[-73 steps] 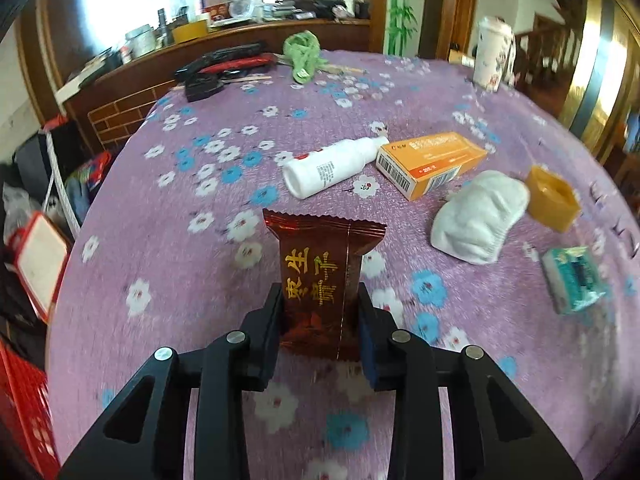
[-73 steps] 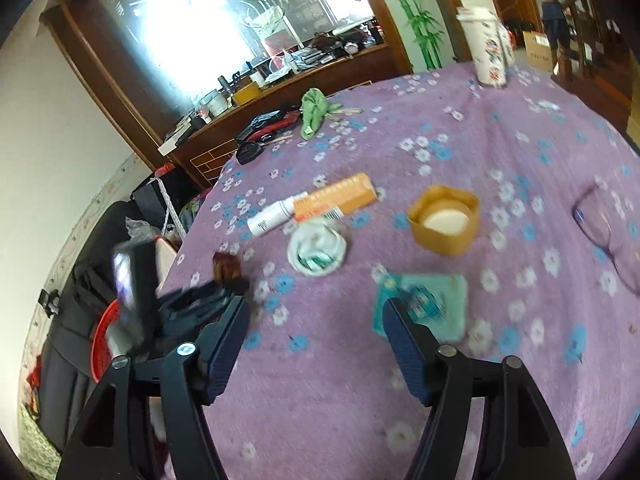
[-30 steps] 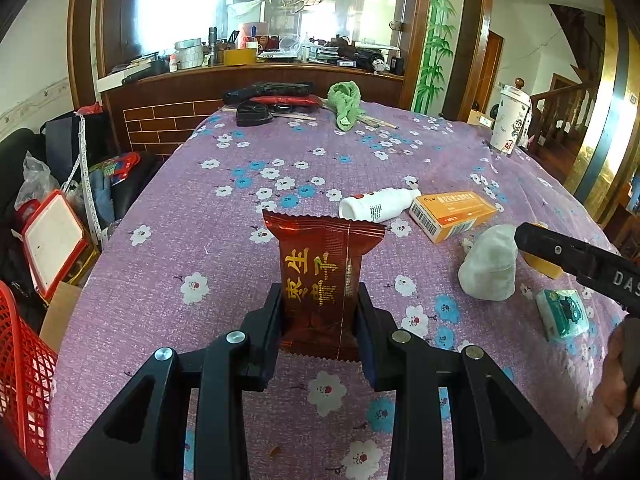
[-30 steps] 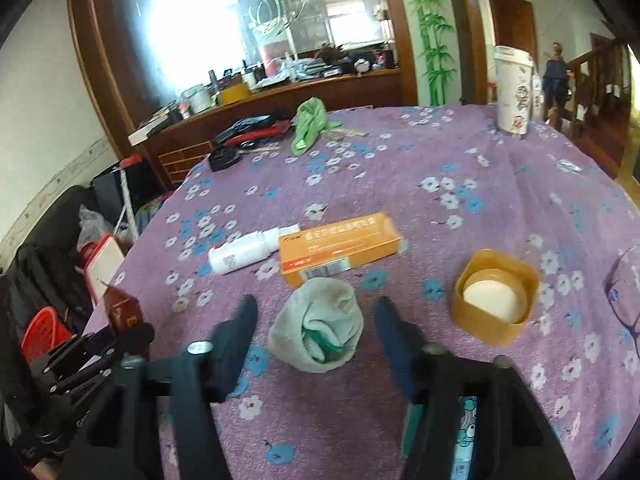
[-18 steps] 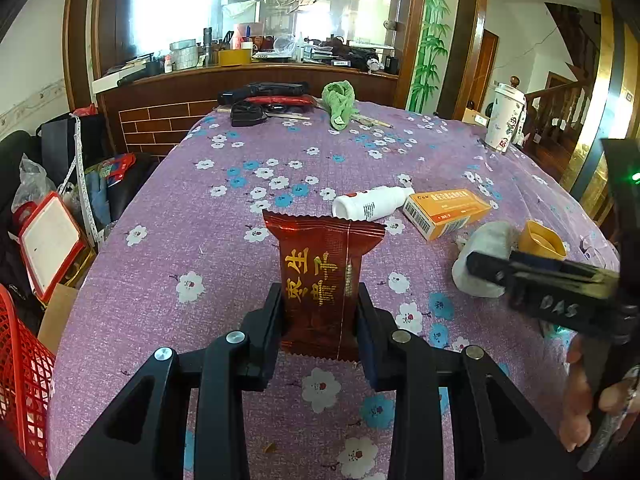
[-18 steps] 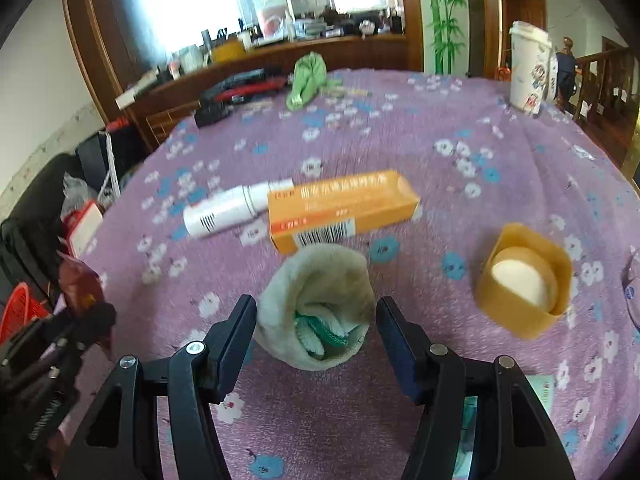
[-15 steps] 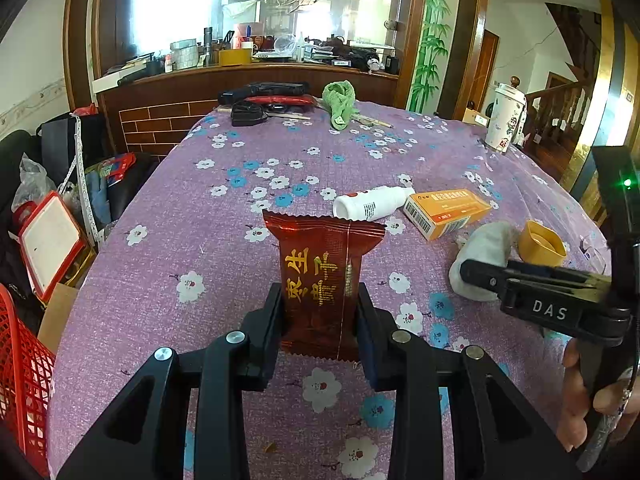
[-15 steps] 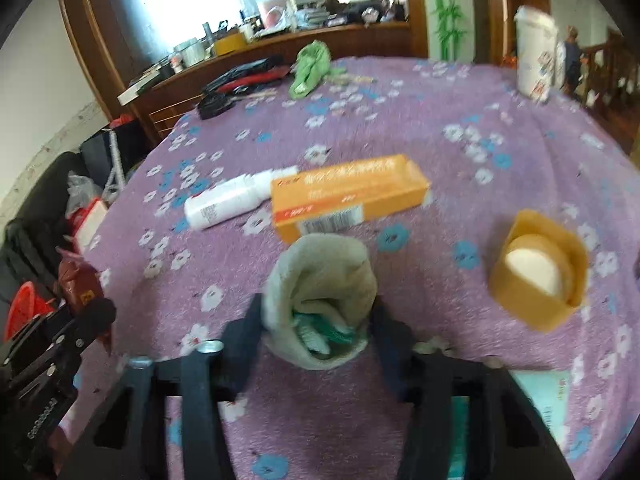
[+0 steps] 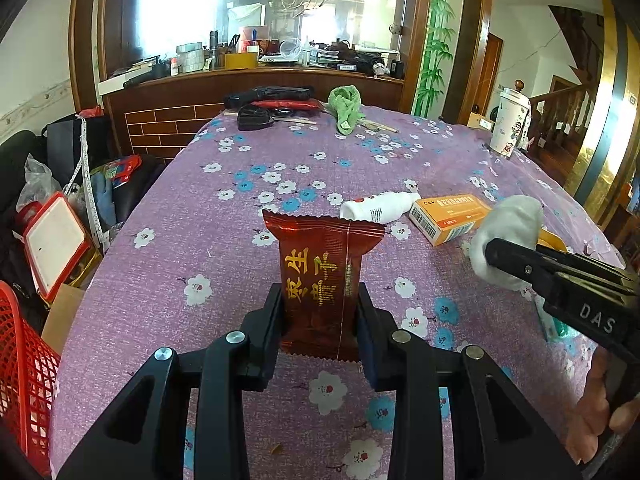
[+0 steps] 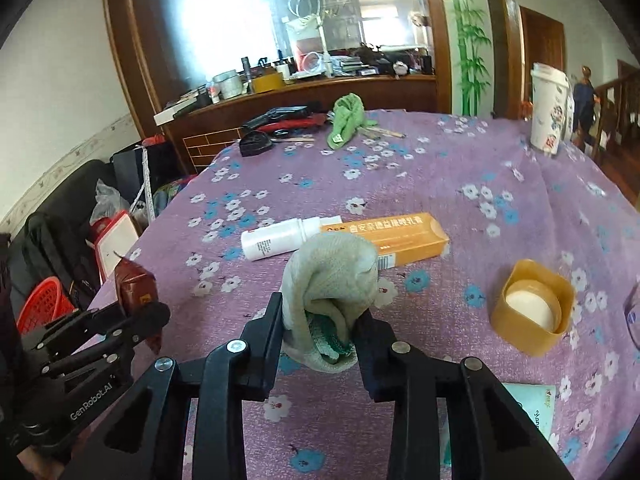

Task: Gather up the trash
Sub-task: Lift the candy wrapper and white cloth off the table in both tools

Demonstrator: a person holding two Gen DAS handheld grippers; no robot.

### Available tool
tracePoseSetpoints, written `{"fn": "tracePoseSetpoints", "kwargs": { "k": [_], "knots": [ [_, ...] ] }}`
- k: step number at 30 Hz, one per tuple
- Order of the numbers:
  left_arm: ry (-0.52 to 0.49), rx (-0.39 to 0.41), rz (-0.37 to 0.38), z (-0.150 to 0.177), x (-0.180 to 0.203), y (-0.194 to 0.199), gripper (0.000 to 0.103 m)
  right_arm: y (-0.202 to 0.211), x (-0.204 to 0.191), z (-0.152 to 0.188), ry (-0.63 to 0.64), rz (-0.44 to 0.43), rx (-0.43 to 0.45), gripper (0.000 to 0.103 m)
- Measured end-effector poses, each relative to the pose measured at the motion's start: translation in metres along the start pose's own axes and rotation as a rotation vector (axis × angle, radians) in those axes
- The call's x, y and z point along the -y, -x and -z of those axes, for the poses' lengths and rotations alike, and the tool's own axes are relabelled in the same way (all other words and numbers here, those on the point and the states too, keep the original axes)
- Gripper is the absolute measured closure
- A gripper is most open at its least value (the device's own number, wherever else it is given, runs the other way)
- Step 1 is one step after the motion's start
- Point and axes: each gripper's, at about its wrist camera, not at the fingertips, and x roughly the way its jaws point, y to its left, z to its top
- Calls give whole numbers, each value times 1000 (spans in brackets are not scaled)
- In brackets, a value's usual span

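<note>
Far to the left, off the table's edge, a red mesh basket (image 9: 20, 364) stands on the floor beside a red-framed white tray (image 9: 54, 244) and some bags. Over the purple flowered tablecloth (image 9: 224, 240) the left gripper (image 9: 322, 316) clamps a dark red snack wrapper (image 9: 322, 276) with gold characters, its two fingers pressed against the packet's lower sides so that the packet stands upright between them, lifted clear of the cloth. Beyond it, toward the middle of the table, a white bottle (image 9: 378, 207) lies on its side, its cap end touching an orange box (image 9: 450, 216) that lies flat just to its right. Farther right the right gripper (image 10: 318, 318) is closed on a crumpled grey-white rag (image 10: 332, 276) with a green piece (image 10: 328, 336) tucked inside; in the right wrist view the rag bulges up between the fingers, and whether its bottom touches the cloth cannot be told. To the right of the rag an amber cap (image 10: 530, 308) sits open side up with a white disc in it, and a teal packet (image 10: 536, 404) lies flat near the table's close edge. At the far side a green cloth (image 9: 346, 108) lies beside black and red tools (image 9: 272, 100), and a lidded paper cup (image 9: 510, 122) stands at the far right.
</note>
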Motion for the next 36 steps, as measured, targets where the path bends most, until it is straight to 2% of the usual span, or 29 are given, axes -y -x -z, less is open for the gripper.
{"fn": "tracePoseSetpoints", "kwargs": {
  "k": [12, 16, 19, 23, 27, 36],
  "knots": [
    [7, 14, -9, -3, -5, 4, 71, 1, -3, -1, 18, 2, 5, 68],
    [7, 31, -30, -5, -6, 7, 71, 0, -3, -1, 26, 23, 7, 68],
    [1, 49, -76, -7, -4, 10, 71, -2, 1, -1, -20, 8, -36, 68],
    [-18, 67, -127, -8, -3, 24, 71, 20, -6, -1, -13, 11, -18, 68],
    [-23, 83, -145, -3, -4, 43, 71, 54, -16, 2, -8, -11, 19, 68],
    [-32, 136, -202, 26, -4, 94, 71, 101, -41, 24, 21, -58, 50, 68]
  ]
}}
